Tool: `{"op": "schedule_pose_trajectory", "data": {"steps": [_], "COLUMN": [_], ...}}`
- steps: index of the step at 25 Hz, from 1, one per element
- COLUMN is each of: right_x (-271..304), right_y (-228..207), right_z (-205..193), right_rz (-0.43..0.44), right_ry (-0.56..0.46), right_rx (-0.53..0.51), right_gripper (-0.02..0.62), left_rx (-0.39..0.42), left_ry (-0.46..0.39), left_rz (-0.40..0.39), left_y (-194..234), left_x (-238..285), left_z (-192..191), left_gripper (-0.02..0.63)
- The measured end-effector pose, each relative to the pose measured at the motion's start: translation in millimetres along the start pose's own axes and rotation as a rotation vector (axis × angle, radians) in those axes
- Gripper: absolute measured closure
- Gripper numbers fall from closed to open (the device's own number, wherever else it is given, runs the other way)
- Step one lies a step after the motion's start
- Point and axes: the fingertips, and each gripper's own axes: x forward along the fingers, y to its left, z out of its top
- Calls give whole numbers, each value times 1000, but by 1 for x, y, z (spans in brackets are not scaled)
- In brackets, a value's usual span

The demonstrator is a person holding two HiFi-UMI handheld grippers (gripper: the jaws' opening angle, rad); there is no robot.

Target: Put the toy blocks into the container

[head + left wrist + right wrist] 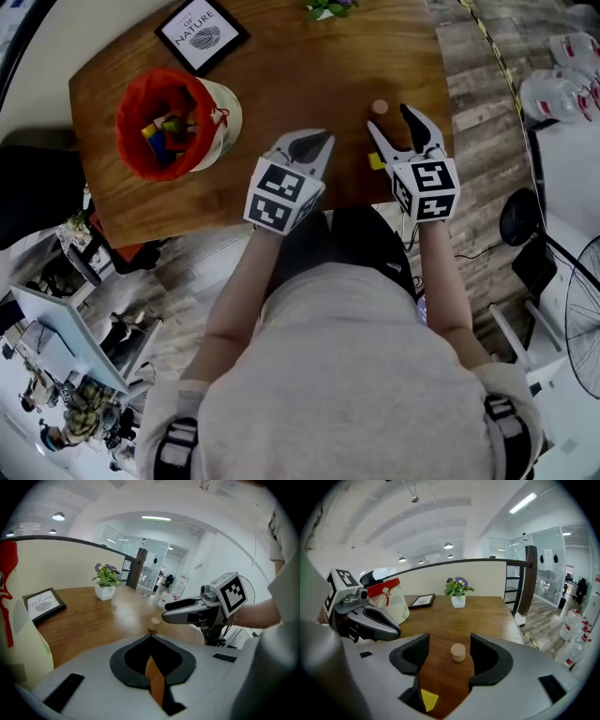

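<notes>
A small tan cylinder block (379, 107) stands on the wooden table (281, 84). My right gripper (389, 119) is open just short of it. In the right gripper view the cylinder (458, 652) sits in the gap between the two fingertips, and neither pad touches it. A yellow block (428, 699) lies on the table under the back of those jaws, showing in the head view as the yellow block (376, 161). The red-lined container (173, 122) stands at the table's left with several coloured blocks inside. My left gripper (319, 141) hovers at the near edge, shut and empty.
A framed picture (201, 34) lies at the table's far left. A potted plant (328, 7) stands at the far edge. Water bottles (562, 84) and a fan (581, 319) are on the floor to the right of the table.
</notes>
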Motion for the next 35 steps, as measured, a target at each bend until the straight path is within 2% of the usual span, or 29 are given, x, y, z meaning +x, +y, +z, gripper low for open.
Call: {"op": "schedule_pose_trajectory", "data": {"steps": [4, 12, 17, 21, 23, 29, 35], "right_x": [14, 39, 48, 48, 48, 44, 42], "right_y": [2, -21, -23, -22, -22, -20, 11], "right_z": [-20, -39, -43, -47, -48, -31, 11], "right_rz": [29, 11, 33, 34, 24, 11, 64], "right_ry": [70, 129, 145, 160, 164, 122, 46], "right_rx": [-56, -46, -52, -58, -68, -89, -127], "right_gripper": [330, 345, 390, 456, 457, 457, 457], "left_rx": [32, 35, 38, 37, 38, 40, 28], "left_ry": [38, 71, 74, 67, 63, 39, -17], "left_rz": [-16, -32, -25, -17, -13, 9, 60], "left_y": [-3, -1, 5, 9, 12, 17, 22], "left_x": [14, 34, 40, 41, 41, 31, 4], "left_z": [-10, -18, -14, -10, -9, -4, 7], "left_gripper": [594, 594, 594, 594, 594, 594, 594]}}
